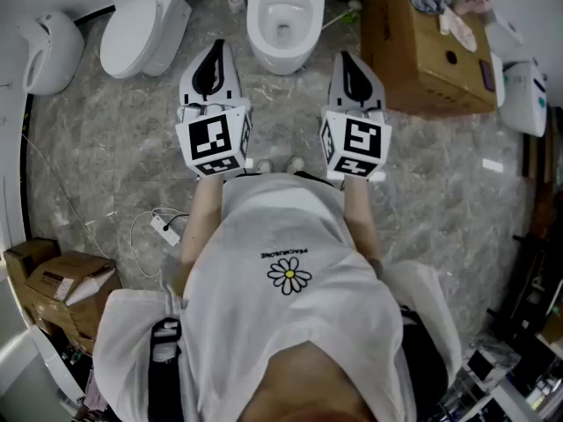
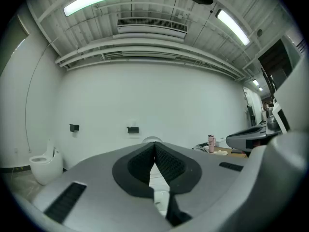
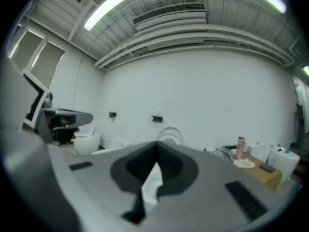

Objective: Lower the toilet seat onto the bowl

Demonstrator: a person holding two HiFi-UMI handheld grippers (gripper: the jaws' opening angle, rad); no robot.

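Marble floor (image 1: 114,148); toilet (image 1: 281,25) ahead, apart from both claws. I read left claw (image 1: 216,49) closed and empty, right claw (image 1: 346,60) likewise.

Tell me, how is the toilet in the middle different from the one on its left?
The middle toilet is open, showing its bowl; the left toilet has its lid down, hiding the bowl. The middle toilet stands straight ahead of the person; the left toilet is off to the side. Both are white, on the grey floor.
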